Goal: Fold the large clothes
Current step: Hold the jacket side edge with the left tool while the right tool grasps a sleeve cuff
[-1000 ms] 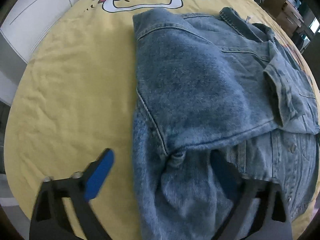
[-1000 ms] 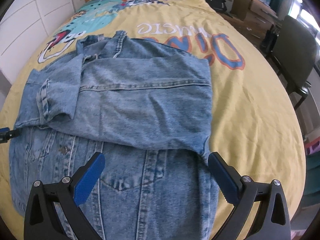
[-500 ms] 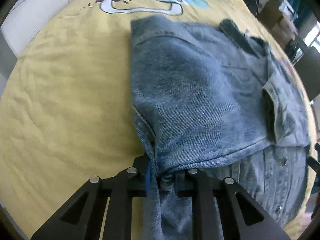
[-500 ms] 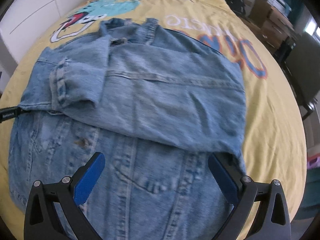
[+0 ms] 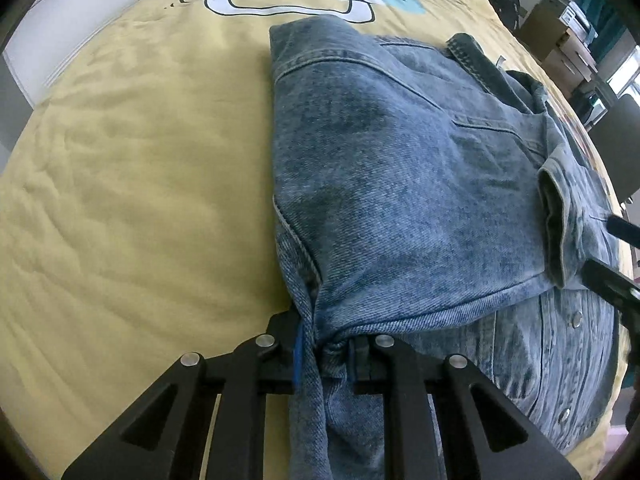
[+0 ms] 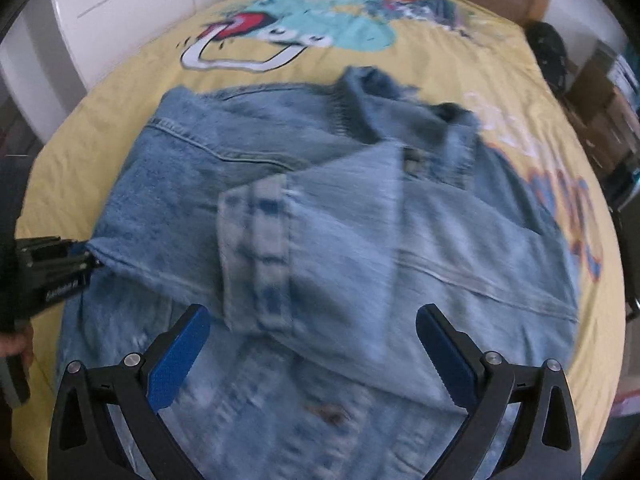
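A blue denim jacket (image 5: 400, 184) lies partly folded on a yellow bed, both sleeves laid across its body. My left gripper (image 5: 324, 354) is shut on the jacket's left side fold where the sleeve edge meets the lower panel. It also shows at the left edge of the right wrist view (image 6: 86, 254), pinching that same corner. My right gripper (image 6: 316, 352) is open and empty, hovering over the jacket (image 6: 340, 240) just below the folded sleeve cuff (image 6: 256, 256). The right gripper's tips show at the right edge of the left wrist view (image 5: 616, 256).
The yellow bedspread (image 5: 140, 160) with a cartoon print (image 6: 288, 28) covers the bed. White cabinets (image 6: 132, 4) stand along the left. A black bag (image 6: 550, 50), cardboard boxes (image 5: 568, 36) and a dark chair (image 5: 618, 140) stand to the right.
My left gripper closed on the jacket's left side fold and holds it. My right gripper stayed open and swung left over the jacket toward the folded cuff.
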Motion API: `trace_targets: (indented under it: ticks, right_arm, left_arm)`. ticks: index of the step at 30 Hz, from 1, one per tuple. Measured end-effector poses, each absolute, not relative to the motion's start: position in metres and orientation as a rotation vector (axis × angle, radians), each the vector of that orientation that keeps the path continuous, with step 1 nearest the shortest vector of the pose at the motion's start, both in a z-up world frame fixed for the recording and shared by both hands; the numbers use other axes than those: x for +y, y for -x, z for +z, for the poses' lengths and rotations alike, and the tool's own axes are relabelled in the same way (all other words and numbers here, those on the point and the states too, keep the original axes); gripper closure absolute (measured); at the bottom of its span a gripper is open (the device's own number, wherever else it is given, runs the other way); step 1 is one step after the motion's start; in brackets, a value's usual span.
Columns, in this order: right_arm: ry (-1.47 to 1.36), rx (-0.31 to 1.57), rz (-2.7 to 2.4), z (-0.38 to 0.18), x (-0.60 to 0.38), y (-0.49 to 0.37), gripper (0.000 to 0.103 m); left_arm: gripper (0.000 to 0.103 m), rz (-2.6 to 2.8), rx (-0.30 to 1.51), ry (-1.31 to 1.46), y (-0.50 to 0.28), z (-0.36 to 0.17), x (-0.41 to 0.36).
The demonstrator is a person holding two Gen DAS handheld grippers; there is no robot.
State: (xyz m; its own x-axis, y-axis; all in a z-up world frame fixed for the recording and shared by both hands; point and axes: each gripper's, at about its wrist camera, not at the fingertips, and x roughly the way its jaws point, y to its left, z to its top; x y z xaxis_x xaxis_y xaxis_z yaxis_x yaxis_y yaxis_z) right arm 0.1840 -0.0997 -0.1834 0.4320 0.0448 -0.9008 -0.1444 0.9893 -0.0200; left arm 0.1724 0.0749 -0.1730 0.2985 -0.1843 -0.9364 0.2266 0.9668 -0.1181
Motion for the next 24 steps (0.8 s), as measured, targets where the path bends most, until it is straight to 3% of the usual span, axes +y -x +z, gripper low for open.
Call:
trace_targets:
  ticks: [6, 8, 9, 10, 13, 15, 24]
  right_arm:
    - [0.115, 1.194, 0.054, -0.212, -0.086, -0.21, 0.001]
    - [0.082, 1.195, 0.028, -0.21, -0.096, -0.209, 0.013]
    - [0.073, 1.193, 0.02, -0.208, -0.099, -0.21, 0.033]
    - [0.054, 1.19, 0.017, -0.205, -0.107, -0.209, 0.046]
    - [0.012, 1.185, 0.027, -0.196, -0.13, -0.206, 0.067]
    - [-0.042, 1.186, 0.022, -0.188, -0.151, -0.202, 0.074]
    - [-0.38, 1.13, 0.054, -0.161, -0.23, -0.18, 0.081]
  left_arm:
    - [0.087, -0.286, 1.239, -0.024, -0.173, -0.175, 0.077]
    - [0.087, -0.293, 1.229, -0.029, -0.171, -0.175, 0.079]
    - [0.087, -0.294, 1.226, -0.026, -0.169, -0.175, 0.08]
    - [0.087, -0.294, 1.225, -0.022, -0.168, -0.175, 0.081]
    - [0.087, -0.29, 1.229, -0.01, -0.168, -0.173, 0.082]
    - [0.088, -0.282, 1.222, -0.021, -0.165, -0.167, 0.082]
    - [0.088, -0.3, 1.219, -0.033, -0.16, -0.154, 0.08]
